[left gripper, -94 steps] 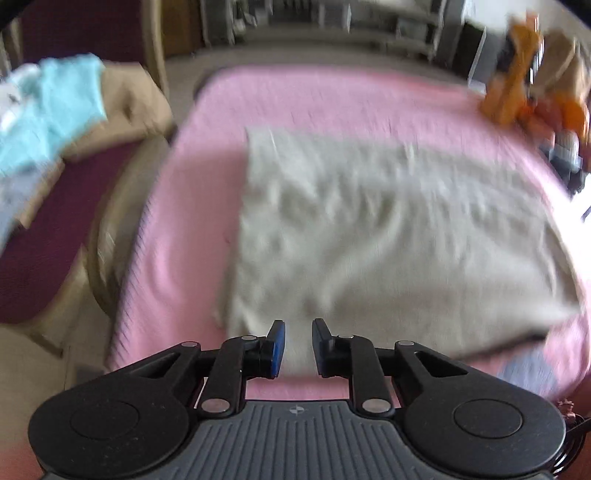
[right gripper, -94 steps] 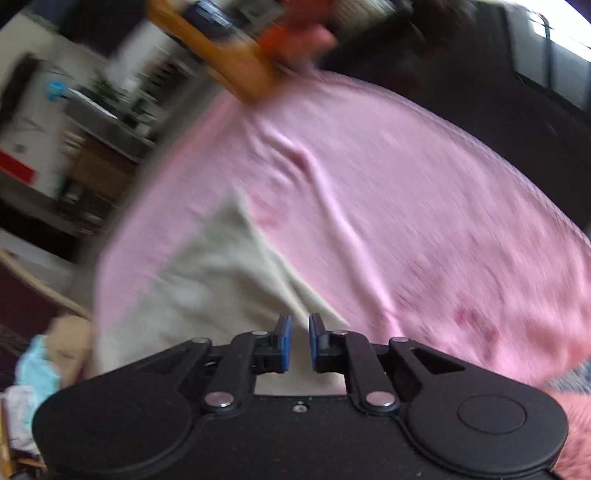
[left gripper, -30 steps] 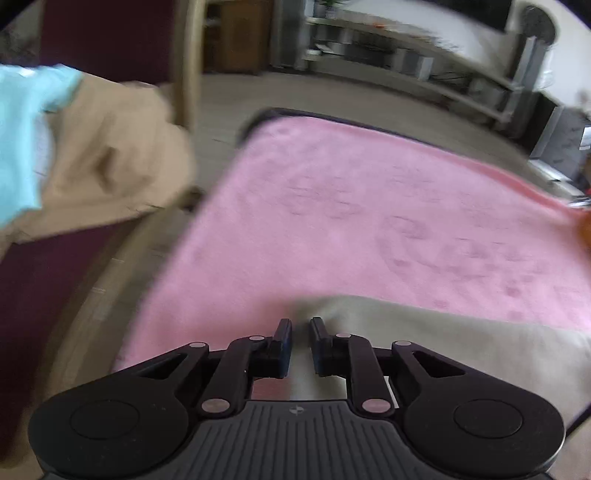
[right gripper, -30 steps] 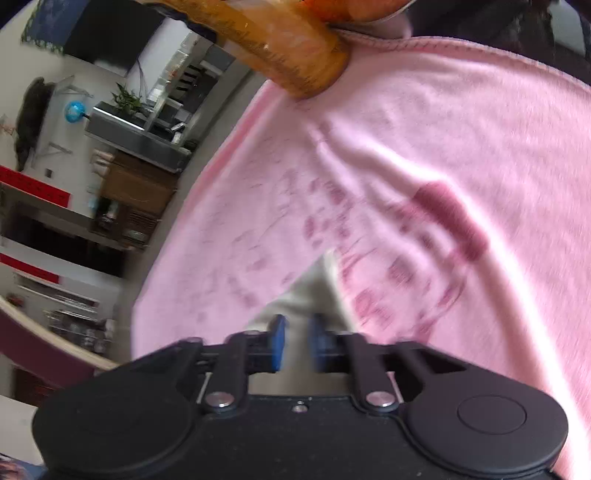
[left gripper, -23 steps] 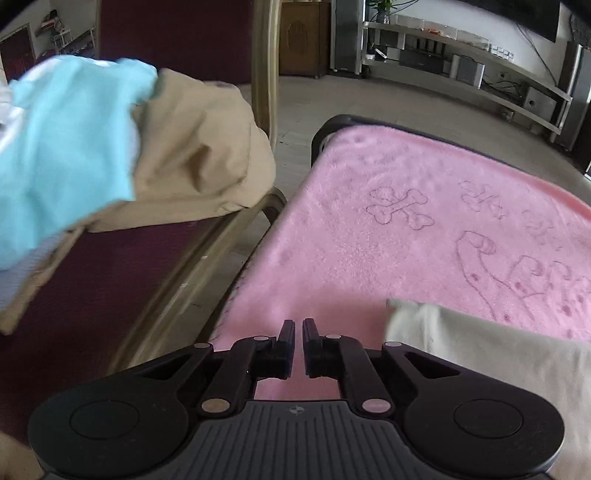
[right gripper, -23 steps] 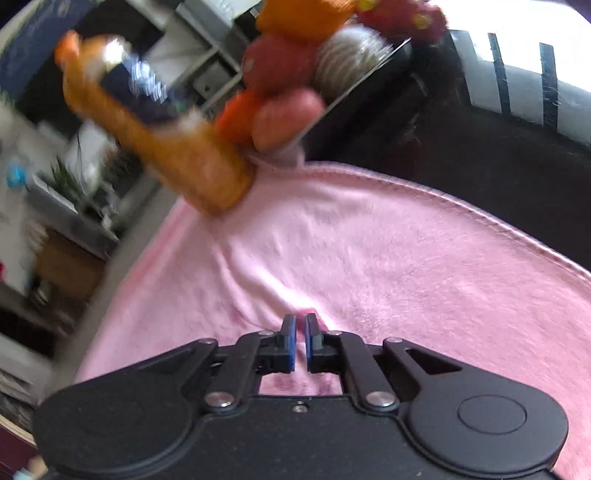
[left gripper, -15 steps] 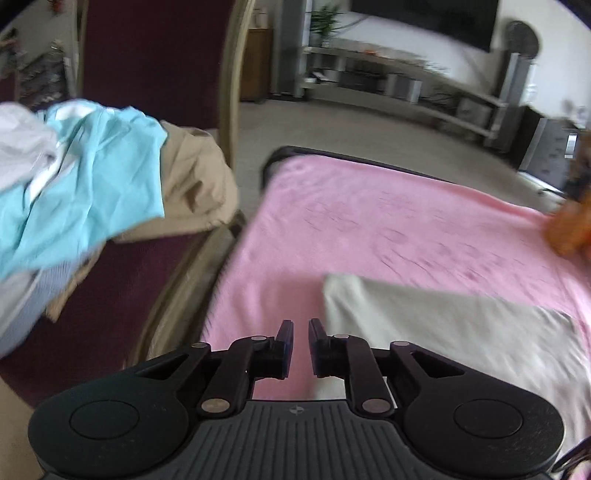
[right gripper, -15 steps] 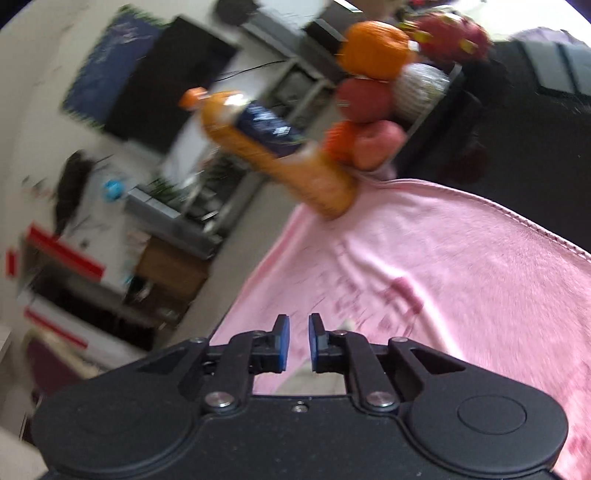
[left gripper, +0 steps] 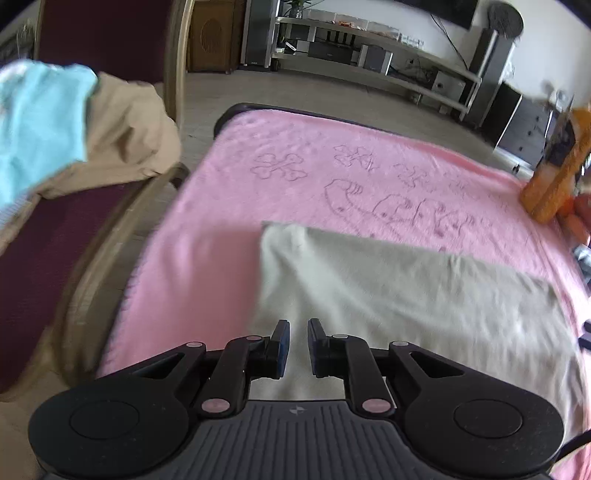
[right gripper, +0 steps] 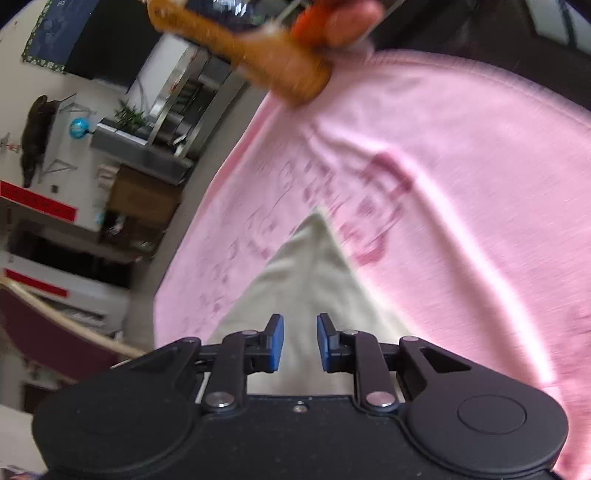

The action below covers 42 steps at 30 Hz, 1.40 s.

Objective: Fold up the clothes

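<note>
Both grippers have backed off the beige cloth (left gripper: 388, 291) since half a second ago; jaws that were almost shut then now stand parted by a narrow gap, holding nothing.

Left gripper (left gripper: 298, 343) hovers over the cloth's near left part, just inside its left edge. Right gripper (right gripper: 300, 343) hovers over the cloth near its far right corner, which shows as a point ahead of the blue pads (right gripper: 276, 341).

Cloth lies flat, folded into a wide band, on the pink blanket (left gripper: 332, 173) covering the surface. It sits toward the near edge, with bare blanket left of it and beyond it up to the far edge.

Orange bottle (left gripper: 554, 177) stands at the far right corner of the surface, with red-orange fruit (right gripper: 340, 18) just beside it; blurred in the right wrist view.

Off the left edge: a dark red chair (left gripper: 55, 236) with a tan garment (left gripper: 125, 136) and a light blue garment (left gripper: 37, 125) piled on it.
</note>
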Available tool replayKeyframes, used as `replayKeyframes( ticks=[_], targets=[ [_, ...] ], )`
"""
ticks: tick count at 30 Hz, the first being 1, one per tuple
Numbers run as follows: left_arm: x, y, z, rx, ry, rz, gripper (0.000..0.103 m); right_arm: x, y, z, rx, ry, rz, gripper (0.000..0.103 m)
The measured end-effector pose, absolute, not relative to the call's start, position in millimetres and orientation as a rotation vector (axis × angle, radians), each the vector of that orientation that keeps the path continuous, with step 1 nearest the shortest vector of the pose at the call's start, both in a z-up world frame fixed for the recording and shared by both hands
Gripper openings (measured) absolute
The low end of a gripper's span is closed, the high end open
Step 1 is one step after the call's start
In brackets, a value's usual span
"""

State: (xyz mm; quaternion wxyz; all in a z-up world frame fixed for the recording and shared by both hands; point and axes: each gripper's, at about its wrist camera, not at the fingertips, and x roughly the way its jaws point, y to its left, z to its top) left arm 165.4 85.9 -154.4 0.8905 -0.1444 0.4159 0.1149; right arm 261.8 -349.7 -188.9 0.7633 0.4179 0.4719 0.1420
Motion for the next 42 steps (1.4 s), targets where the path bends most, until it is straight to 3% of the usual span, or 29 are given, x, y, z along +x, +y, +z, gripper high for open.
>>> replayKeyframes(
  ticks=[8, 9, 10, 14, 18, 27, 42],
  targets=[
    [182.0, 112.8, -178.6, -0.432, 0.903, 0.267, 0.013, 288.9, -321.2, -216.0, 0.881, 1.097, 0.371, 0.020],
    [181.4, 116.4, -180.5, -0.446, 0.908, 0.278, 0.013, 286.4, -331.1, -217.8, 0.910, 1.082, 0.318, 0.005],
    [179.9, 119.3, -180.7, -0.455, 0.907, 0.286, 0.012, 283.9, -340.9, -219.6, 0.939, 1.068, 0.265, 0.000],
    [169.4, 128.8, -179.5, -0.417, 0.917, 0.421, 0.012, 274.0, -380.4, -226.6, 1.048, 1.003, 0.052, 0.000],
    [151.1, 134.5, -171.9, -0.349, 0.942, 0.557, 0.008, 249.3, -419.5, -223.6, 1.153, 0.948, -0.135, 0.007],
    [79.3, 106.0, -132.5, -0.322, 0.838, 0.340, 0.012, 198.0, -422.3, -159.0, 1.069, 0.837, 0.219, 0.016],
    [119.5, 68.1, -172.9, -0.214, 0.932, 0.268, 0.015, 222.4, -350.3, -191.4, 0.873, 1.075, 0.307, 0.018]
  ],
)
